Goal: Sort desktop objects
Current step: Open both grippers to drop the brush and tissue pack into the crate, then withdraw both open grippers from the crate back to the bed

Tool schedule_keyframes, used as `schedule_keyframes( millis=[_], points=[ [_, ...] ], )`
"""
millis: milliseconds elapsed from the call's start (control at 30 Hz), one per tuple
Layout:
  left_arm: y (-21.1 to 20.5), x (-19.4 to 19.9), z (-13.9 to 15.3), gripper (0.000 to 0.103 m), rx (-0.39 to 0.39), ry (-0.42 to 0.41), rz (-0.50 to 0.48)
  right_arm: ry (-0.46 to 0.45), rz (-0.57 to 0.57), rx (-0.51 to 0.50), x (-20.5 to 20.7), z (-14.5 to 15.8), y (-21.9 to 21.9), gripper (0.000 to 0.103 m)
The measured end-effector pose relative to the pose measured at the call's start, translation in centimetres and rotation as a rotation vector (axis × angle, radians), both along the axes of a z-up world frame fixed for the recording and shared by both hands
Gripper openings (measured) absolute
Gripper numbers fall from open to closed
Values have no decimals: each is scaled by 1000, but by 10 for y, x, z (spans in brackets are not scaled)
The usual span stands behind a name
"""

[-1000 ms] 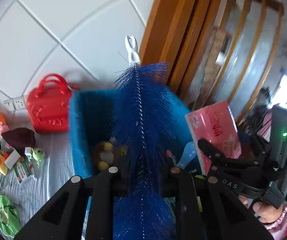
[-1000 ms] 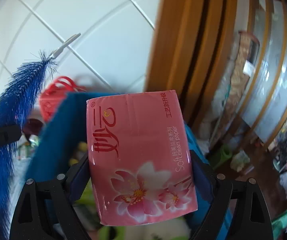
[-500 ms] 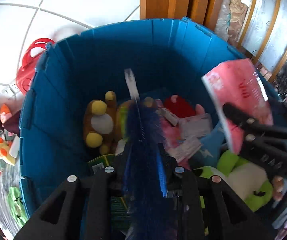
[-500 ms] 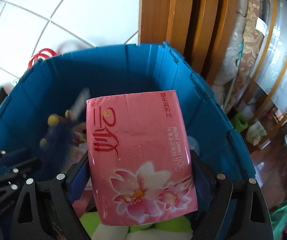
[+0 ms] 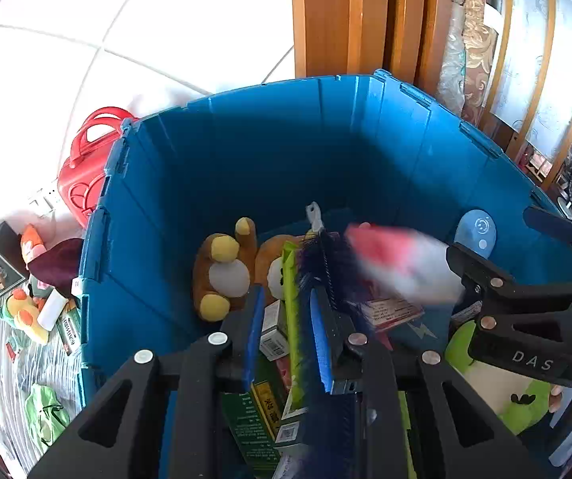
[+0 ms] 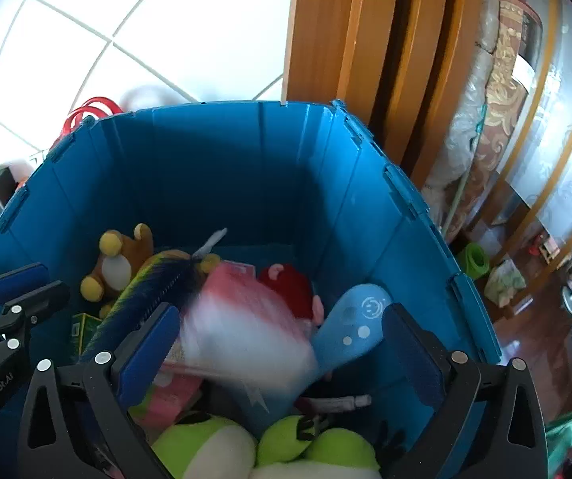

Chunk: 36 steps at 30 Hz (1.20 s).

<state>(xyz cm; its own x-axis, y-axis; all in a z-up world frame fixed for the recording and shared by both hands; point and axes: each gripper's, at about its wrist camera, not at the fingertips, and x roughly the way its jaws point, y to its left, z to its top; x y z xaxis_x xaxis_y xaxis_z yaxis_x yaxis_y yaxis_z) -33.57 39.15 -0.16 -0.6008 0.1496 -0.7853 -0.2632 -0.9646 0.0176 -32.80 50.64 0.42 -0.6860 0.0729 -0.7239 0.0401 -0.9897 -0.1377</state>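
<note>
Both grippers hang over the blue bin (image 5: 246,167), which also shows in the right wrist view (image 6: 214,175). My left gripper (image 5: 286,327) is open; the blue bristle brush (image 5: 328,267) lies loose in the bin beside its right pad. My right gripper (image 6: 278,343) is open; the pink tissue pack (image 6: 242,327) is a blur in mid-fall between its fingers. In the left wrist view the tissue pack (image 5: 401,263) drops just left of the right gripper (image 5: 525,279).
The bin holds a brown plush bear (image 5: 226,271), a green-and-white plush (image 6: 246,451), a light blue paddle-shaped item (image 6: 354,327) and boxes. A red toy case (image 5: 82,175) and small toys (image 5: 30,311) lie left of the bin. A wooden door frame (image 6: 365,40) stands behind.
Both grippers have opened over the bin. The brush has dropped into the bin and the tissue pack has left the right gripper and is falling.
</note>
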Motion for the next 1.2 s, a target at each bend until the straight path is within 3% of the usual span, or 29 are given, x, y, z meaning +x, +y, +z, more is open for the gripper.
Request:
schedule_keyframes(
  millis=[133, 367, 633, 733, 967, 1200],
  points=[
    [-2, 2, 3, 23, 8, 20, 5, -34, 18, -4, -3, -5, -2, 103],
    [-15, 16, 20, 23, 66, 56, 33, -11, 26, -25, 2, 1, 0, 103],
    [-22, 62, 40, 23, 45, 165, 9, 2, 38, -52, 6, 4, -1, 103],
    [-31, 80, 45, 23, 72, 178, 7, 8, 53, -58, 9, 5, -3, 103],
    [-71, 109, 56, 23, 118, 217, 87, 46, 94, -58, 24, 11, -17, 103],
    [-133, 142, 69, 24, 142, 303, 222, 157, 198, -39, 70, 34, -59, 103]
  ],
)
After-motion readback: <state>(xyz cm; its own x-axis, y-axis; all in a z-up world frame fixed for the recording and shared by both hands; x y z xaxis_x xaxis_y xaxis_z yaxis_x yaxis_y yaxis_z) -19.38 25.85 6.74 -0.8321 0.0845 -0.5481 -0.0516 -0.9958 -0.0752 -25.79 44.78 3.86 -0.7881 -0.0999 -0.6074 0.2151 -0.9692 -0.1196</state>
